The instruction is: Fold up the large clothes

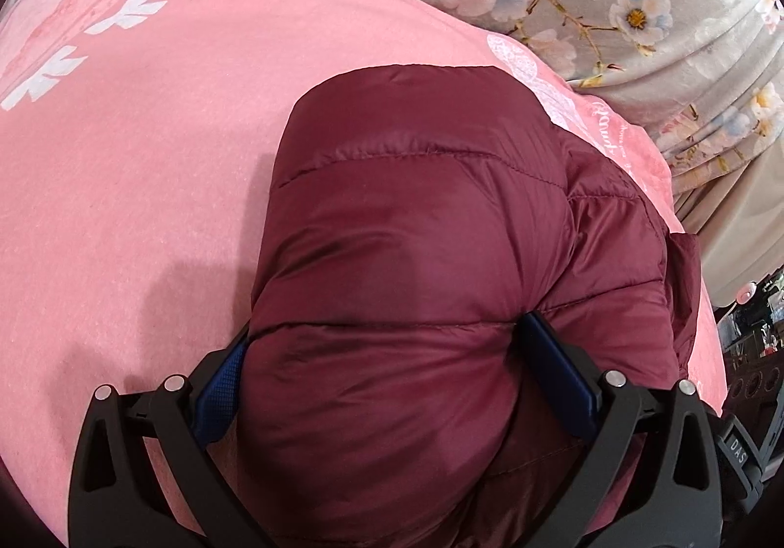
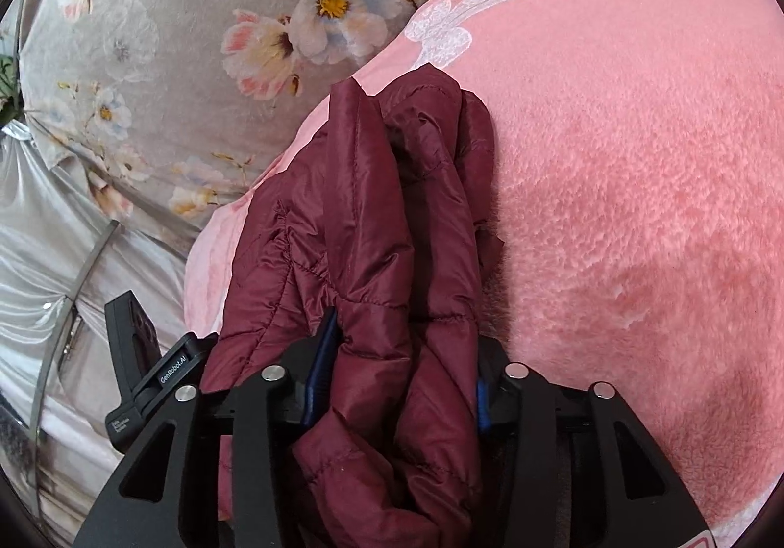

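With both grippers clamped on the maroon puffer jacket (image 1: 431,283), we gather it for a fold.
The left gripper (image 1: 392,376) and right gripper (image 2: 399,381) pinch bunched padding, keeping it on the pink blanket (image 1: 147,180).

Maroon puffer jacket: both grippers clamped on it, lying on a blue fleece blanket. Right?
Wrong on colour only. The fleece blanket is pink, not blue, as the right wrist view shows. The rest holds: the left gripper and right gripper are both clamped on the maroon puffer jacket lying on it.
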Available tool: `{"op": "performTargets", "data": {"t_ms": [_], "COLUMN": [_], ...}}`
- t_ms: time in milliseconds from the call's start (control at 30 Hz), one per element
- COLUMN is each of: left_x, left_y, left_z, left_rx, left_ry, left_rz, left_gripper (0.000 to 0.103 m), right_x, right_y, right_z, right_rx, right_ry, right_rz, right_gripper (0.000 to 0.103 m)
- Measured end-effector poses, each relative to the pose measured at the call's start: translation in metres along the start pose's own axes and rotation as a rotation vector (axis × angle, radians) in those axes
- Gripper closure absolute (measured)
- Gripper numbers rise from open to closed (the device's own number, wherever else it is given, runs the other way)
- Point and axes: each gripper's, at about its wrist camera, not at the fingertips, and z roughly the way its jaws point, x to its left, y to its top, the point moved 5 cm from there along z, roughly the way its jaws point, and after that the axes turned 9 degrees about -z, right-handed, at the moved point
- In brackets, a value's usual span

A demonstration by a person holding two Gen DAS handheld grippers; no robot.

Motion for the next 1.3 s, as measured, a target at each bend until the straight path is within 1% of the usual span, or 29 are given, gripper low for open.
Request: {"op": "performTargets", "data": {"t_ms": [100, 333, 400, 467, 533, 667, 767, 800, 867, 967, 1000, 1033, 1100, 1167, 1200, 1233, 1267, 1300], "left_x": [0.0, -0.002, 0.0, -0.001, -0.001, 0.001, 0.004, 0.006, 0.011, 0.012, 0.011, 0.01, 0.007, 0.004, 0.004, 0.004, 0.003, 0.003], "left_y": [0.0, 0.001, -0.001, -0.002, -0.005, -0.014, -0.026, -0.031, -0.04, -0.045, -0.046, -0.047, -0.047, -0.049, -0.049, -0.048, -0.048, -0.047], "left_z": [0.0, 0.001, -0.003, -0.009, -0.018, -0.04, -0.054, -0.056, -0.057, -0.055, -0.053, -0.051, -0.048, -0.048, -0.048, -0.05, -0.052, -0.056], "left_rx": [-0.003, 0.003, 0.014, 0.04, 0.071, 0.132, 0.177, 0.197, 0.225, 0.238, 0.243, 0.246, 0.249, 0.248, 0.248, 0.245, 0.241, 0.235], "left_ry": [-0.004, -0.014, -0.027, -0.041, -0.068, -0.17, -0.239, -0.251, -0.259, -0.267, -0.269, -0.27, -0.263, -0.254, -0.253, -0.254, -0.259, -0.265], "left_rz": [0.004, 0.005, 0.0, 0.0, -0.014, -0.041, -0.045, -0.043, -0.042, -0.055, -0.058, -0.061, -0.056, -0.046, -0.046, -0.051, -0.055, -0.057], "left_gripper": [0.005, 0.005, 0.009, 0.018, 0.025, 0.035, 0.037, 0.036, 0.029, 0.024, 0.023, 0.023, 0.023, 0.024, 0.024, 0.028, 0.033, 0.035], "right_x": [-0.001, -0.005, -0.003, -0.001, 0.003, 0.005, 0.004, 0.006, 0.011, 0.015, 0.016, 0.017, 0.018, 0.023, 0.025, 0.027, 0.029, 0.033], "right_y": [-0.001, 0.0, -0.001, -0.002, -0.006, -0.021, -0.039, -0.046, -0.058, -0.069, -0.069, -0.068, -0.064, -0.06, -0.058, -0.057, -0.057, -0.055], "right_z": [-0.001, -0.004, -0.009, -0.016, -0.026, -0.051, -0.077, -0.086, -0.1, -0.11, -0.111, -0.11, -0.108, -0.104, -0.102, -0.101, -0.102, -0.103], "right_rx": [-0.007, -0.022, -0.041, -0.059, -0.075, -0.092, -0.083, -0.076, -0.061, -0.031, -0.021, -0.009, 0.011, 0.028, 0.036, 0.042, 0.042, 0.039], "right_ry": [0.016, 0.058, 0.073, 0.083, 0.087, 0.125, 0.154, 0.16, 0.164, 0.157, 0.147, 0.129, 0.087, 0.065, 0.051, 0.039, 0.025, 0.011], "right_rz": [0.013, 0.049, 0.053, 0.052, 0.048, 0.101, 0.156, 0.162, 0.162, 0.164, 0.164, 0.158, 0.141, 0.131, 0.125, 0.118, 0.106, 0.088], "right_gripper": [0.069, 0.077, 0.08, 0.082, 0.083, 0.084, 0.084, 0.084, 0.084, 0.084, 0.083, 0.078, 0.072, 0.069, 0.068, 0.07, 0.073, 0.079]}}
